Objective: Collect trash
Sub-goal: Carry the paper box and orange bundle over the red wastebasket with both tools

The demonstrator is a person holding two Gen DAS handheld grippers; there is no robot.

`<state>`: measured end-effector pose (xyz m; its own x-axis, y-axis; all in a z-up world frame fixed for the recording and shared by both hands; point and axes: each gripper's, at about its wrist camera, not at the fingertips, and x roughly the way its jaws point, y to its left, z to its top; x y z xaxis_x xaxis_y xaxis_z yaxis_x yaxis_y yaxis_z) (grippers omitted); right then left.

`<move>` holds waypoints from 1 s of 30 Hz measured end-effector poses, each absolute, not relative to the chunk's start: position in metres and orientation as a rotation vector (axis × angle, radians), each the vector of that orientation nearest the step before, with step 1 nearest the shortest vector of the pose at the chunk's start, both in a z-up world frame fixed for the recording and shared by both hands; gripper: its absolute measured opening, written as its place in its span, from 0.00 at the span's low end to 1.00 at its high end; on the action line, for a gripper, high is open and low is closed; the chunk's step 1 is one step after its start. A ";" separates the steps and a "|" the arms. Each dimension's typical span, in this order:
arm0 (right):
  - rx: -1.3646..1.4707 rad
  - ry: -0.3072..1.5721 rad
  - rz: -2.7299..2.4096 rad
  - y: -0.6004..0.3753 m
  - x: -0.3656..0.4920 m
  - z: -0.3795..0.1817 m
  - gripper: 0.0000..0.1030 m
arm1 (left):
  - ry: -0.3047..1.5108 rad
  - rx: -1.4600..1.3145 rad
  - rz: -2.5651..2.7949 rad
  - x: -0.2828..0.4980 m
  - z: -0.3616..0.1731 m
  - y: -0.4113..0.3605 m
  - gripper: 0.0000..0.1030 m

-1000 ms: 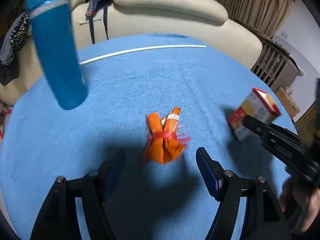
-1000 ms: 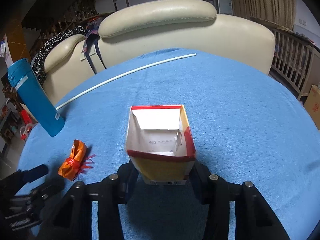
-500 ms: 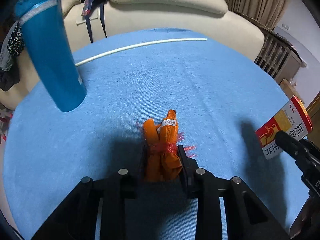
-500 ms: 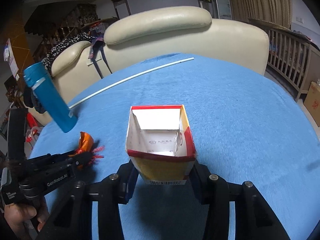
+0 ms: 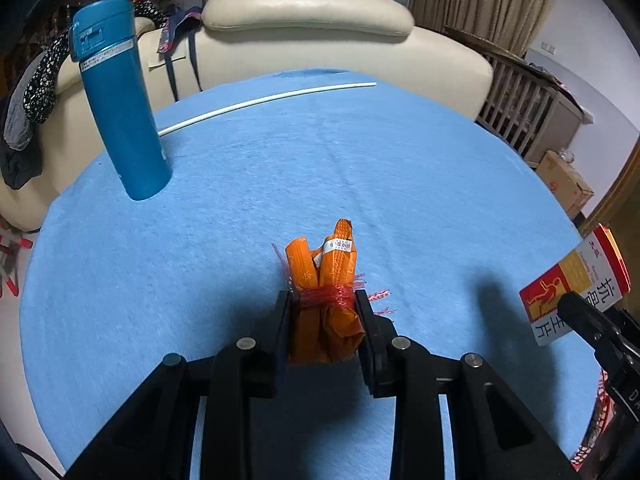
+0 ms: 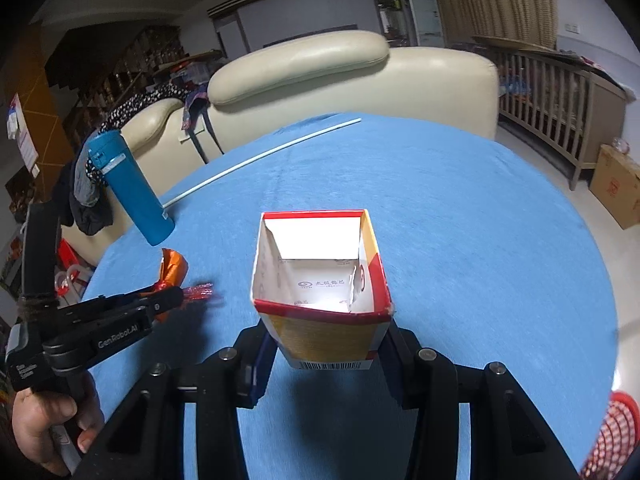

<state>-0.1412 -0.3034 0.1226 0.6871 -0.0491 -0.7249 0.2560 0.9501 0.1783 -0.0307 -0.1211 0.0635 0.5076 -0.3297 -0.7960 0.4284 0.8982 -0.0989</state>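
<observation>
The left tongs (image 5: 323,312) are closed on the orange wrapper bundle (image 5: 326,288), which is tied with a red string and pressed on both sides by the fingers, above the blue counter (image 5: 400,168). The right tongs (image 6: 324,344) are closed on the open medicine box (image 6: 320,276), to the right of the bundle, its open end facing away from the camera. Beyond the bundle to the left, a blue thermos bottle (image 5: 120,100) stands on the counter. Farther behind the bundle lies a thin white rod (image 5: 264,100), then a cream sofa (image 5: 320,36).

Red basket (image 6: 612,432), perhaps mesh, cut off by edge.
</observation>
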 end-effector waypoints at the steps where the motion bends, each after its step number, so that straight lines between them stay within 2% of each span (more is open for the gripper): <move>1: 0.283 0.794 -0.180 -0.305 -0.149 0.125 0.48 | 0.930 0.117 -0.464 -0.033 0.064 -0.124 0.30; 30: 0.430 0.708 -0.426 -0.380 -0.305 0.141 0.48 | 0.877 0.275 -0.702 -0.123 0.080 -0.214 0.30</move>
